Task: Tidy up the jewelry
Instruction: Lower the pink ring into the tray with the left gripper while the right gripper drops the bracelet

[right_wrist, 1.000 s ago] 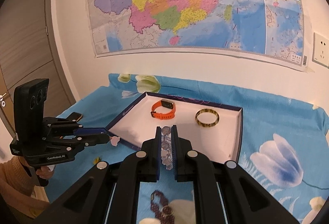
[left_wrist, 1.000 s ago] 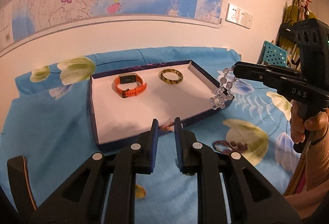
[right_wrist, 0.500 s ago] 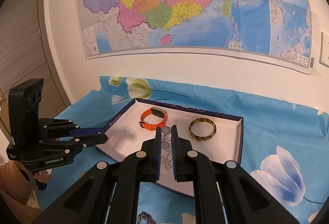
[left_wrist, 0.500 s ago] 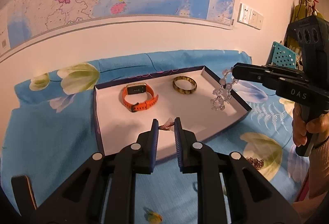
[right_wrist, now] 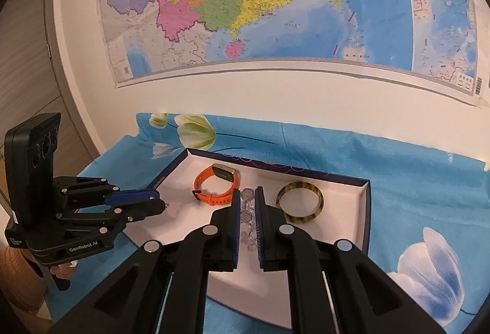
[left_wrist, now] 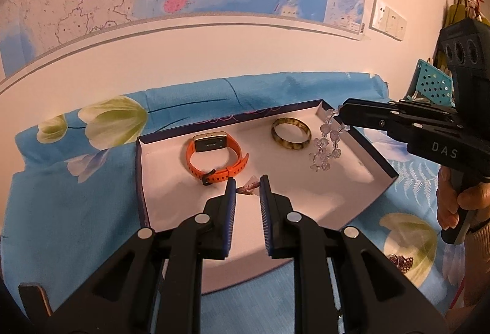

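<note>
A white-lined tray (left_wrist: 352, 190) with dark rim lies on the blue floral cloth. In it are an orange watch (left_wrist: 214, 159) and a tortoiseshell bangle (left_wrist: 291, 133). My left gripper (left_wrist: 248, 185) is shut on a small pink string piece (left_wrist: 249, 186) held over the tray's front. My right gripper (right_wrist: 245, 196) is shut on a clear bead bracelet (right_wrist: 247, 217), which hangs over the tray's right side beside the bangle (right_wrist: 300, 207). The bracelet also shows in the left wrist view (left_wrist: 326, 147). The watch (right_wrist: 217, 184) and tray (right_wrist: 366, 211) show in the right wrist view.
A dark beaded piece (left_wrist: 399, 262) lies on the cloth to the right of the tray. A wall with a map (right_wrist: 275, 3) stands behind the table. A teal perforated basket (left_wrist: 433, 84) is at far right. A wooden door (right_wrist: 27, 64) is at left.
Both grippers have moved forward over the tray. The clear bead bracelet has come from the tray's right rim to hang inside it near the bangle.
</note>
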Demonstrator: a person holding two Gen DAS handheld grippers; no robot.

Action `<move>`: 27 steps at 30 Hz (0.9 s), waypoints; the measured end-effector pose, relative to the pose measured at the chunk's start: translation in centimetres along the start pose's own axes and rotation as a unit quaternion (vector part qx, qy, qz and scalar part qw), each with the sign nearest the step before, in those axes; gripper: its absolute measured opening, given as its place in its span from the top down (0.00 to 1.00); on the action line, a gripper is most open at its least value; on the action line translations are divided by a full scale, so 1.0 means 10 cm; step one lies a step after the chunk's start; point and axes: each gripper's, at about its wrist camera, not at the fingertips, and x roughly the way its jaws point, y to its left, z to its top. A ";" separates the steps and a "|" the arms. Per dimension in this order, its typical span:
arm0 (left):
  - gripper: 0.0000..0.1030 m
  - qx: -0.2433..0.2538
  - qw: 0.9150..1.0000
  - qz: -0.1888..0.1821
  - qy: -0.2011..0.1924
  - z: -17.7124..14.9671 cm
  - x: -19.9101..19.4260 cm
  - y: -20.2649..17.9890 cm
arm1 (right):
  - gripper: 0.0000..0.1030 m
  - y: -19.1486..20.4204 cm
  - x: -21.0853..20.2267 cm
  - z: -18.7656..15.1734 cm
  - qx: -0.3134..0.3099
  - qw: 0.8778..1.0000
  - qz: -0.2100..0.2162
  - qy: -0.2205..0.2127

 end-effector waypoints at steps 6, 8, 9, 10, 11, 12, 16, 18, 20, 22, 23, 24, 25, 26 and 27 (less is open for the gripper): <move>0.84 -0.007 1.000 0.008 0.010 0.04 0.14 0.05 | 0.93 -0.06 0.15 0.03 0.004 1.000 -0.002 0.008; 0.84 -0.013 1.000 0.009 0.014 0.06 0.20 0.09 | 0.93 -0.07 0.20 0.03 0.003 1.000 -0.003 0.011; 0.84 -0.016 1.000 0.009 0.016 0.06 0.22 0.10 | 0.93 -0.09 0.23 0.03 0.003 1.000 -0.004 0.014; 0.84 -0.019 1.000 0.010 0.021 0.06 0.26 0.12 | 0.93 -0.10 0.25 0.02 0.003 1.000 -0.005 0.017; 0.84 -0.022 0.999 0.010 0.025 0.06 0.29 0.13 | 0.93 -0.11 0.28 0.01 0.004 1.000 -0.006 0.022; 0.84 -0.024 0.999 0.013 0.030 0.05 0.34 0.14 | 0.93 -0.13 0.31 0.00 0.004 1.000 -0.007 0.025; 0.84 -0.027 0.999 0.018 0.044 0.01 0.46 0.16 | 0.92 -0.22 0.38 -0.07 0.012 0.999 -0.016 0.038; 0.84 -0.027 0.998 0.021 0.051 -0.01 0.51 0.16 | 0.93 -0.26 0.40 -0.09 0.016 0.999 -0.020 0.042; 0.84 -0.027 0.998 0.023 0.055 -0.02 0.54 0.16 | 0.93 -0.29 0.42 -0.11 0.019 0.998 -0.021 0.047; 0.84 -0.028 0.998 0.025 0.058 -0.02 0.57 0.15 | 0.93 -0.31 0.44 -0.13 0.018 0.998 -0.024 0.051; 0.84 -0.028 0.998 0.025 0.059 -0.02 0.58 0.15 | 0.92 -0.32 0.46 -0.14 0.019 0.998 -0.027 0.054; 0.84 -0.028 0.997 0.027 0.060 -0.02 0.59 0.15 | 0.92 -0.34 0.47 -0.15 0.020 0.998 -0.028 0.056; 0.84 -0.029 0.997 0.028 0.062 -0.03 0.61 0.15 | 0.92 -0.35 0.48 -0.16 0.021 0.998 -0.028 0.058; 0.84 -0.029 0.997 0.028 0.061 -0.02 0.61 0.14 | 0.92 -0.36 0.50 -0.18 0.022 0.997 -0.029 0.061; 0.84 -0.028 0.997 0.029 0.061 -0.02 0.62 0.14 | 0.92 -0.37 0.52 -0.19 0.024 0.997 -0.030 0.065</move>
